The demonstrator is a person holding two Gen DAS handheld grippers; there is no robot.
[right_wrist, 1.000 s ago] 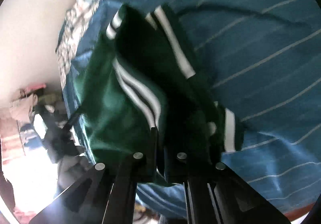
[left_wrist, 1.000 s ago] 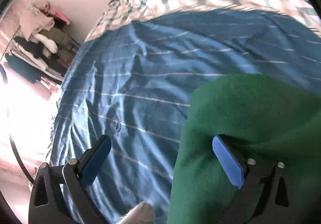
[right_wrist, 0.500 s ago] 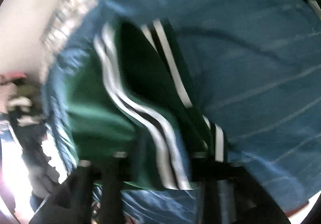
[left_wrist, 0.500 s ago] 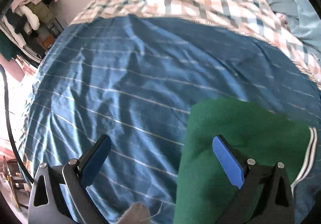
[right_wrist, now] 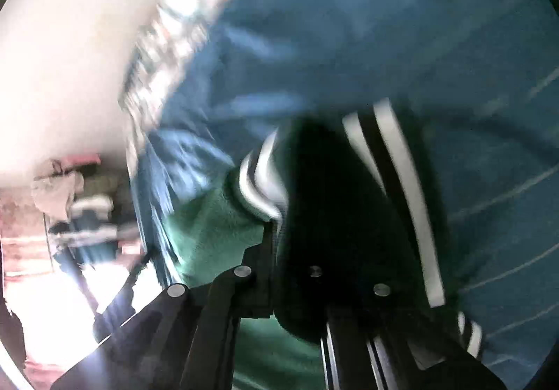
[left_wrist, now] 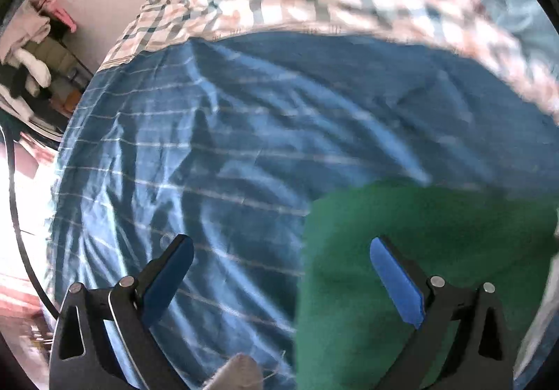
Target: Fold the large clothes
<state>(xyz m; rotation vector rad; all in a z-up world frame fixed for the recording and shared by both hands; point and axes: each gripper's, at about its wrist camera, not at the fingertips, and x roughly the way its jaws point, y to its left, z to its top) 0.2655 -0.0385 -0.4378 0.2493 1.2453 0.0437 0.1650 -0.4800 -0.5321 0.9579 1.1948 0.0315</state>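
Note:
A green garment [left_wrist: 412, 250] with white-striped trim lies on the blue striped bedsheet [left_wrist: 244, 145] at the lower right of the left wrist view. My left gripper [left_wrist: 279, 271] is open and empty, its right finger over the garment's left edge, its left finger over the sheet. In the blurred right wrist view, my right gripper [right_wrist: 293, 250] is shut on a bunched fold of the green garment [right_wrist: 209, 232]; the dark fabric and white stripes [right_wrist: 401, 180] hang over the fingers.
A plaid blanket [left_wrist: 314, 5] lies along the far edge of the bed by the pale wall. A light blue cloth [left_wrist: 517, 5] is at the far right. A rack of hanging clothes [left_wrist: 31, 58] stands left of the bed.
The right gripper has swung with the gripped garment, which now bunches closer over its fingers. The left gripper has tilted a little and stays open over the garment's edge.

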